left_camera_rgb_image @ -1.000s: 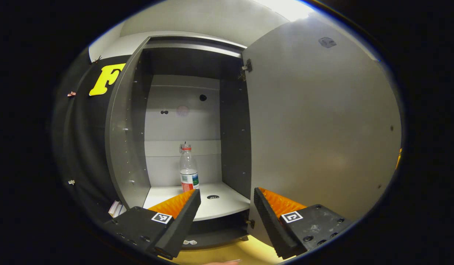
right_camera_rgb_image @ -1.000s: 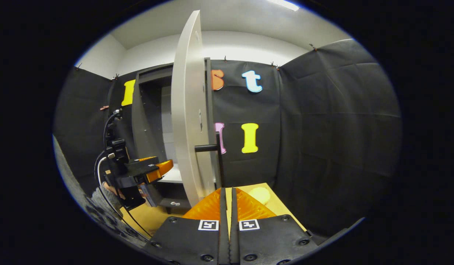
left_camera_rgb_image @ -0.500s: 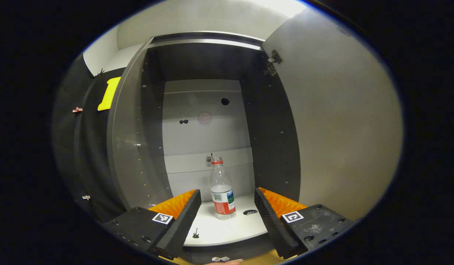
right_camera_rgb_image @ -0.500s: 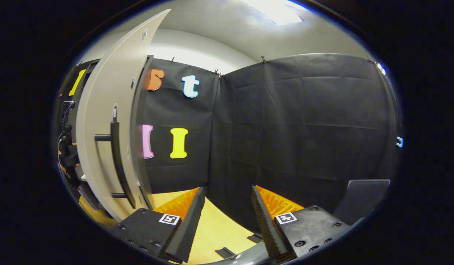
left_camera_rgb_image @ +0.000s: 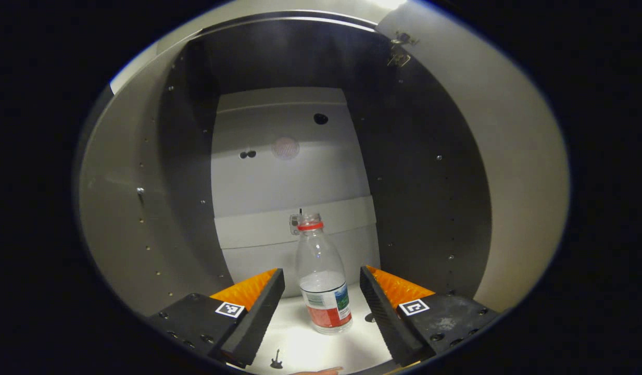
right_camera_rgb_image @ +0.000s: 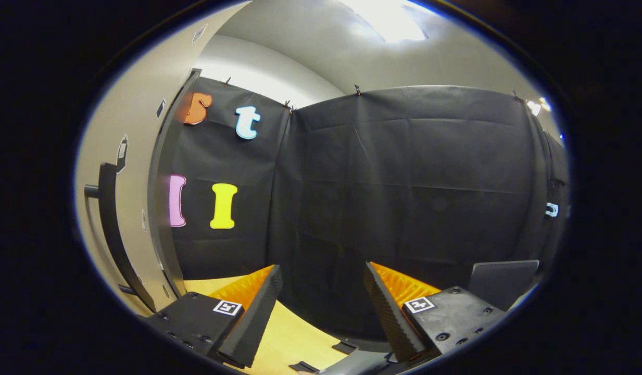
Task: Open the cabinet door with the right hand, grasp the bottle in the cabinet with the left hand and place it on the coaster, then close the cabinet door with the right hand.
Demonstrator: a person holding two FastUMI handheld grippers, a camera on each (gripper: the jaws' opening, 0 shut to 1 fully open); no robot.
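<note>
The left gripper (left_camera_rgb_image: 321, 284) is spread wide inside the cabinet (left_camera_rgb_image: 143, 219), one finger on either side of the clear plastic water bottle (left_camera_rgb_image: 323, 284) and apart from it. The bottle stands upright on the white cabinet shelf (left_camera_rgb_image: 300, 349), toward the shelf's front edge. The right gripper (right_camera_rgb_image: 321, 289) hangs open and empty just beside the swung-out cabinet door (right_camera_rgb_image: 99, 156) with its black bar handle (right_camera_rgb_image: 110, 229). The step in hand looks like the grasp: the left gripper needs to go slightly deeper, then close squarely on the bottle's body without tipping it.
</note>
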